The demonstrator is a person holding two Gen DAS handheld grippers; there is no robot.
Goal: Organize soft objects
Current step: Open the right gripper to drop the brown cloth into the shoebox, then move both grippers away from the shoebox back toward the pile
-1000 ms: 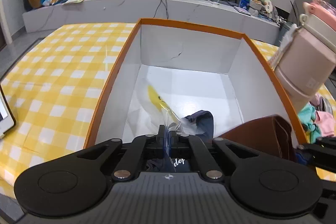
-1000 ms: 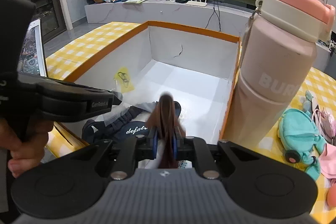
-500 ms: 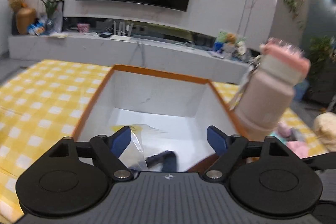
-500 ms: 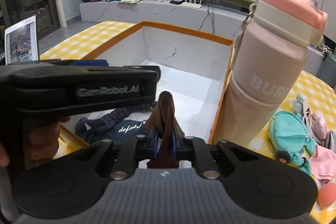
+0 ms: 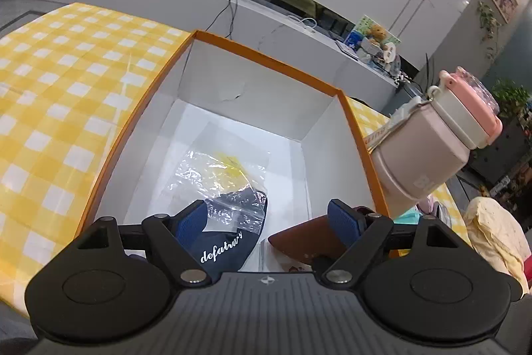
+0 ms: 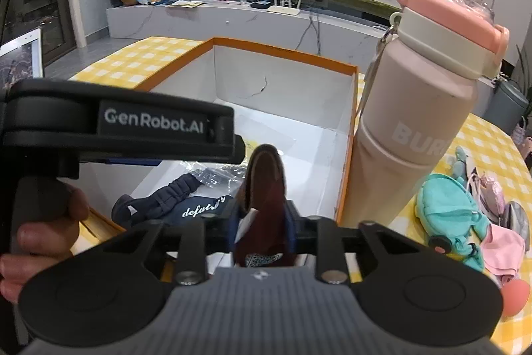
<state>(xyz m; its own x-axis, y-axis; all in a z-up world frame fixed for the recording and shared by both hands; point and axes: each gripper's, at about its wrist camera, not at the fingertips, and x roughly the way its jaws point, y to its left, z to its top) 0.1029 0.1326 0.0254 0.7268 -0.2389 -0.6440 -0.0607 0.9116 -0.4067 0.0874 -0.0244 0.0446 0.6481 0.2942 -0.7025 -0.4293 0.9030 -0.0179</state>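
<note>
An orange-rimmed white box sits on the yellow checked table. A clear plastic bag with something yellow in it lies on the box floor, partly over a navy garment with white lettering. My left gripper hovers above them, open wide and holding nothing. In the right wrist view, my right gripper has a brown soft pouch standing upright between its blue pads. The jaws are opening, and the pouch still fills the gap between them. The left tool's black body crosses that view.
A tall pink bottle stands against the box's right wall. To its right lie a teal soft bag and pink items. A cream cloth is at far right and a tablet at the left edge.
The left gripper let go of the plastic bag, opened wide and lifted; the bag now lies in the box. The right jaws have widened a little around the brown pouch.
</note>
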